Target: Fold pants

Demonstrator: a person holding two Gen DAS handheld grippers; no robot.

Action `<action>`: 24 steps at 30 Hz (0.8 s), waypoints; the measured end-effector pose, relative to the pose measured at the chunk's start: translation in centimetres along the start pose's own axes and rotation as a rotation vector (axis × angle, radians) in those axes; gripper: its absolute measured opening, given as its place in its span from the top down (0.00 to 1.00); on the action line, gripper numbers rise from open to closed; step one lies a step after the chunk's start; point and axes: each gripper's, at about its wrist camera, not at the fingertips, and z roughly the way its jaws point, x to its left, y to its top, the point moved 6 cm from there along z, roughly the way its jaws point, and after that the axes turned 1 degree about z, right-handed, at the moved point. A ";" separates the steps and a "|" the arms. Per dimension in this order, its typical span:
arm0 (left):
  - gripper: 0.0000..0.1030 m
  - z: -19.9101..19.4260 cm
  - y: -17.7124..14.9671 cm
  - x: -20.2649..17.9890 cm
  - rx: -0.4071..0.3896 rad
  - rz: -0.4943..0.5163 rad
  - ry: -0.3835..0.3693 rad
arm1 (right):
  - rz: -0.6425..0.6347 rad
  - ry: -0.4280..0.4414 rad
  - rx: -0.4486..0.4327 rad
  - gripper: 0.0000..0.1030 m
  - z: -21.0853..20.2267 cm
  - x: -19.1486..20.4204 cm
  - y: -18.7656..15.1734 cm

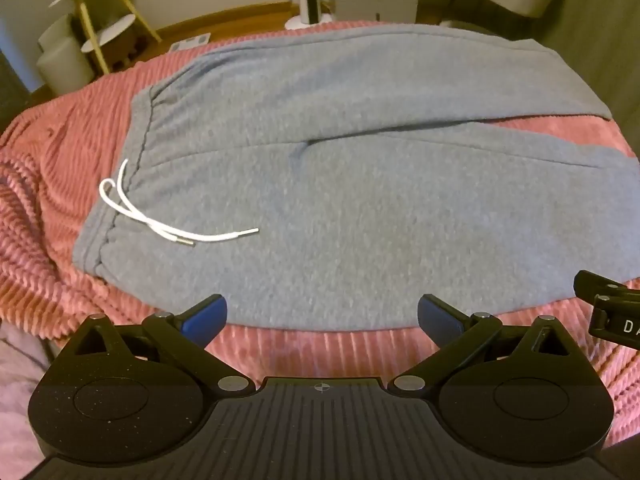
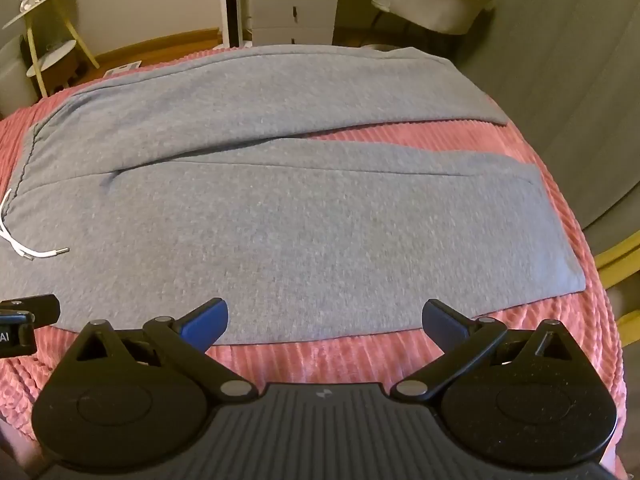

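Grey sweatpants (image 1: 320,184) lie flat on a pink ribbed blanket (image 1: 52,184), waistband to the left, both legs running right. A white drawstring (image 1: 160,220) lies on the waist area. My left gripper (image 1: 322,318) is open and empty, just above the near edge of the pants near the waist end. In the right wrist view the pants (image 2: 300,216) spread out with the leg cuffs at the right. My right gripper (image 2: 324,322) is open and empty above the near edge of the near leg. The drawstring (image 2: 24,246) shows at the left.
The blanket (image 2: 540,148) covers a bed that drops off at the near and right sides. A yellow-legged tiered side table (image 1: 100,28) stands far left. A white drawer unit (image 2: 294,6) and a pale chair (image 2: 440,0) stand beyond the bed. The other gripper's tip (image 1: 608,304) shows at right.
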 end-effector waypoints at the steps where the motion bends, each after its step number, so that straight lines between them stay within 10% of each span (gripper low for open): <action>1: 0.00 0.1 0.0 0.0 0.002 -0.002 -0.001 | -0.001 -0.001 0.000 0.00 0.0 0.0 0.0; 24: 0.00 1.1 0.1 -0.2 0.017 0.010 -0.001 | 0.014 -0.004 0.010 0.00 0.5 -0.3 0.0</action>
